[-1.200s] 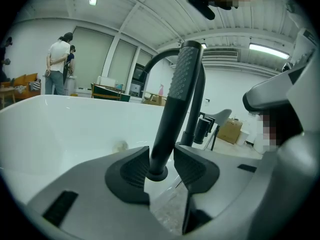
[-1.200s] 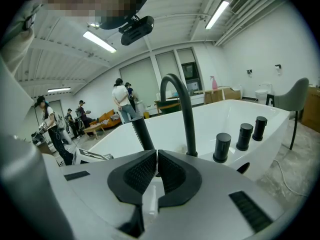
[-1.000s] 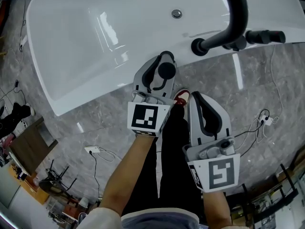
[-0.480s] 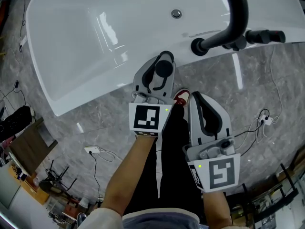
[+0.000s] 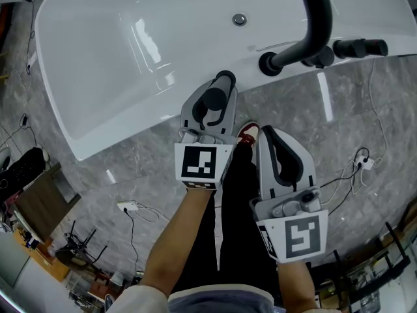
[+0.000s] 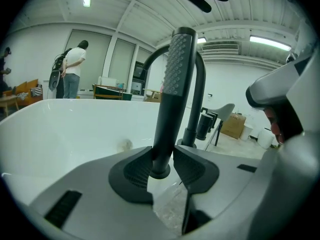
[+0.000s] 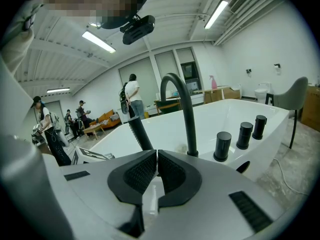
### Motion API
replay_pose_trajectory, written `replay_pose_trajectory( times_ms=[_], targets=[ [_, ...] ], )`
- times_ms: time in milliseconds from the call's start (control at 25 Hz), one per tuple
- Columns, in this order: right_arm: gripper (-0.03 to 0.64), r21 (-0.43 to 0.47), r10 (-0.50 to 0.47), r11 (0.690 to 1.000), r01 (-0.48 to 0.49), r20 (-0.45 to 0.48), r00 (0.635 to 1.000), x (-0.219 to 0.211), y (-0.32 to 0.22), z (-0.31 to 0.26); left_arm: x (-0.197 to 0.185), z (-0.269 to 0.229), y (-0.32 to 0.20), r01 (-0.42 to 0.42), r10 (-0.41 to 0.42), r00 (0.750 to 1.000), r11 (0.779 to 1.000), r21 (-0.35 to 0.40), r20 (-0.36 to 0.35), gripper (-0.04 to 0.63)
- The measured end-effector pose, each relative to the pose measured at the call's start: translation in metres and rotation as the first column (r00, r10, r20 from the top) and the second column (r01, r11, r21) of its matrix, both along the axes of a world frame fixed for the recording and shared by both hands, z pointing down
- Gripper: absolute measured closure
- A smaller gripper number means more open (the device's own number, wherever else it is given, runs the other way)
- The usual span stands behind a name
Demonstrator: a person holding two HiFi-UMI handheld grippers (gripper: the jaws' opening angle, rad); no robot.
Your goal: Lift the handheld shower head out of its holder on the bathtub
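Left tool [image 5: 219, 89] is clamped on the handheld shower head [image 6: 175, 84]. It stands upright between the jaws, its bottom end hanging free, right at the near rim of the white bathtub [image 5: 98, 64]. Right tool [image 7: 157, 156] is pinched shut with nothing in it, lower down over the grey marble floor [image 5: 156, 162]. Around it there's one curved black faucet [image 7: 185, 104] and three black knobs [image 7: 222, 146] lined up on the rim beside it. A power strip [image 5: 127, 206] and loose cables lie on the floor.
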State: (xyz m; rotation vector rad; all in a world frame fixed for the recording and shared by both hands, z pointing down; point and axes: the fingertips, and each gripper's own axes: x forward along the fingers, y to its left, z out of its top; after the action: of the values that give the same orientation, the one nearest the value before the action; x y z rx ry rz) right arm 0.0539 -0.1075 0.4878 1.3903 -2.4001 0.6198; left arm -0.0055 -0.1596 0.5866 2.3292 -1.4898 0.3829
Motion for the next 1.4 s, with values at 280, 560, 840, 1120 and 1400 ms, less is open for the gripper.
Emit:
replay_pose_trajectory(
  times_ms=[280,560,840,1120,1400],
  targets=[
    [0.595,-0.005,0.0,1.0,0.0,-0.003,1.0,-0.004,0.001,0.001,-0.009,-0.005,0.006,0.056,-0.056,0.998,0.998,-0.007,-0.03,0.463],
    [0.596,-0.01,0.008,1.0,-0.008,-0.005,1.0,-0.004,-0.001,0.004,-0.009,-0.01,0.01,0.06,-0.06,0.997,0.998,-0.006,-0.04,0.463],
    [0.595,-0.014,0.009,1.0,-0.009,-0.005,1.0,-0.004,-0.003,0.005,-0.016,-0.017,0.01,0.084,-0.083,0.996,0.996,0.009,-0.045,0.466],
    [0.595,-0.005,0.003,1.0,-0.003,-0.018,1.0,-0.008,-0.003,0.002,-0.019,-0.027,0.013,0.101,-0.101,0.993,0.995,-0.005,-0.053,0.466],
    [0.596,0.001,-0.005,1.0,0.006,-0.033,0.999,-0.012,-0.002,0.001,-0.023,-0.029,0.014,0.087,-0.086,0.996,0.996,0.009,-0.033,0.466]
  ],
)
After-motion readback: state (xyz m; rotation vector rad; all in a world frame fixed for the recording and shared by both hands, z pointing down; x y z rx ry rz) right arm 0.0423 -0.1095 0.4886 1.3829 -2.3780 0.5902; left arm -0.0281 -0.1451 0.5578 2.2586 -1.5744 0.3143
